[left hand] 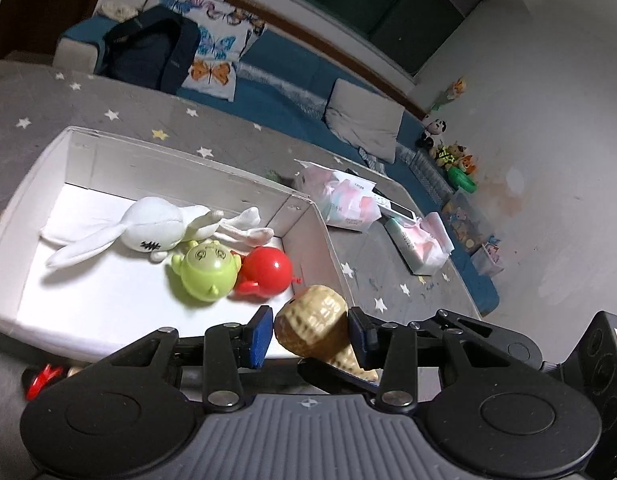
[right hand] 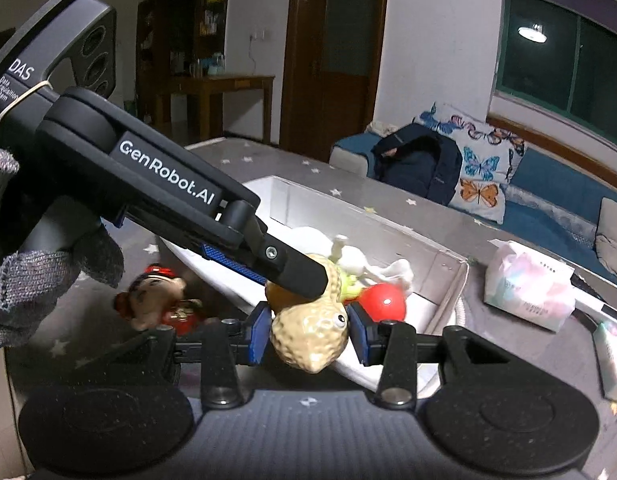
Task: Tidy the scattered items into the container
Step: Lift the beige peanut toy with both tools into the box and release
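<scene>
The peanut toy point(left hand: 312, 320) hangs over the near corner of the white box point(left hand: 180, 164), with the left claw point(left hand: 310, 338) and the right claw point(right hand: 306, 330) both clamped on it. In the box lie a white rabbit point(left hand: 156, 224), a green toy point(left hand: 206, 276) and a red toy point(left hand: 266, 270). A doll point(right hand: 152, 300) lies outside it. The left claw reads "GenRobot.AI" and "DAS Data Acquisition System". Tissue packs point(left hand: 344, 200) sit on the grey starred surface point(left hand: 120, 108), before a blue sofa point(left hand: 292, 76) with a butterfly cushion point(left hand: 216, 52) and a backpack point(left hand: 148, 52).

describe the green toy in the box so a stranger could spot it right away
Look inside the white box on the grey star mat. The green toy lies between the white plush rabbit and the red ball toy: a glossy lime dome with a drawn face.
</scene>
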Demonstrator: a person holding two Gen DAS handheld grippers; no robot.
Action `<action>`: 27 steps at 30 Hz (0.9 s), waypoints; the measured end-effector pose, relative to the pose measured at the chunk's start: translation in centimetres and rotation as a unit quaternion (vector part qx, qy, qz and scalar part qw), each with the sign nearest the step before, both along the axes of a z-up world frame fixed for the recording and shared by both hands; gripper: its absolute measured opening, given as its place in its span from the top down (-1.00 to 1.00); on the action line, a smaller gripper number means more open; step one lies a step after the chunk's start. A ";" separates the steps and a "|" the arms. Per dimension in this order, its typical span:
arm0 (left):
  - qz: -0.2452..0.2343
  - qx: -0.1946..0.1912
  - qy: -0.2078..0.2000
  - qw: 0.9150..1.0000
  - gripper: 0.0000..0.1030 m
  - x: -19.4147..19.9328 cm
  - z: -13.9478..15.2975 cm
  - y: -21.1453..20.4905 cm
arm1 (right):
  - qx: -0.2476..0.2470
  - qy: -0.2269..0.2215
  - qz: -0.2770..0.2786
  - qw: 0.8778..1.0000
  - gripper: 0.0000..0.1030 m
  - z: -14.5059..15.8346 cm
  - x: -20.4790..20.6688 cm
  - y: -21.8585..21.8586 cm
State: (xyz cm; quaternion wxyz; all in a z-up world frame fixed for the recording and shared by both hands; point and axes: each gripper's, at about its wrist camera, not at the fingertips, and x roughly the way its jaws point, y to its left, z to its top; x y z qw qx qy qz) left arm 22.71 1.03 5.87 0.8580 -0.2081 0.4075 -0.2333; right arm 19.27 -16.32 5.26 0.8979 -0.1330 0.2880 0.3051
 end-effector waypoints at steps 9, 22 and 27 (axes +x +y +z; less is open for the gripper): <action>0.010 -0.008 0.056 0.998 0.16 3.8 -2.6 0.1 | -0.007 0.082 0.015 0.997 0.20 -1.7 5.2 -0.1; 0.023 0.004 0.083 0.996 0.17 5.3 -4.6 0.3 | -0.012 0.155 0.026 0.988 0.20 -3.9 8.6 0.2; 0.023 0.008 0.081 0.996 0.19 5.5 -4.7 0.2 | -0.013 0.166 0.024 0.986 0.20 -3.9 9.2 0.1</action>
